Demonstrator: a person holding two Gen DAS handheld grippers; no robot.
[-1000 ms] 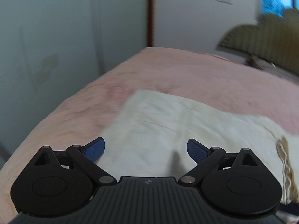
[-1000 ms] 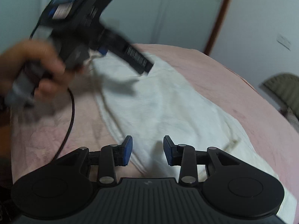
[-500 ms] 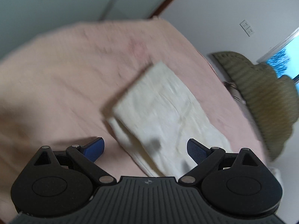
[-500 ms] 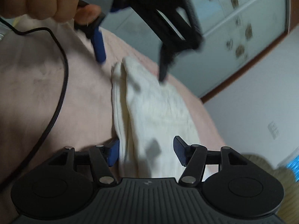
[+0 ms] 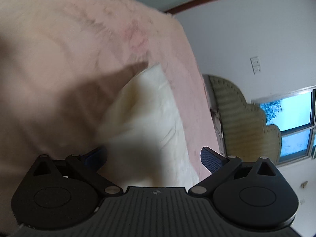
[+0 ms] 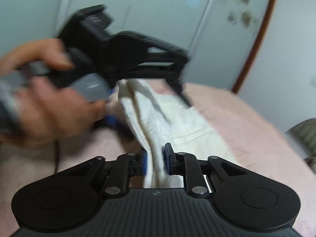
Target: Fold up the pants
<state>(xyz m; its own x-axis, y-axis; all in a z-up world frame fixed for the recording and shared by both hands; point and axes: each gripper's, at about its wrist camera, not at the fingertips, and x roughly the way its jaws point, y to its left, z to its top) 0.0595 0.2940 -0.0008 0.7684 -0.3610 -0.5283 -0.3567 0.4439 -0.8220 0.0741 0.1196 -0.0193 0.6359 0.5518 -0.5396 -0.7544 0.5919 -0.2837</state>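
Already partly folded, cream pants (image 6: 177, 122) lay as long narrow strip on pink fuzzy bed (image 6: 246, 122); crosswise folds judged left. Cloth soft, creased, thick at doubled edge. Right hand-held gripper (image 6: 154, 161) was closing, near edge between pads. Left hand-held gripper (image 5: 154, 158) gaped wide over far end, gripping nothing

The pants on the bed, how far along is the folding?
Done: the pants lie as a long narrow strip on the pink bed. In hand: the right claw is closing on the near edge; the left claw hangs open above. Left: folding end to end.
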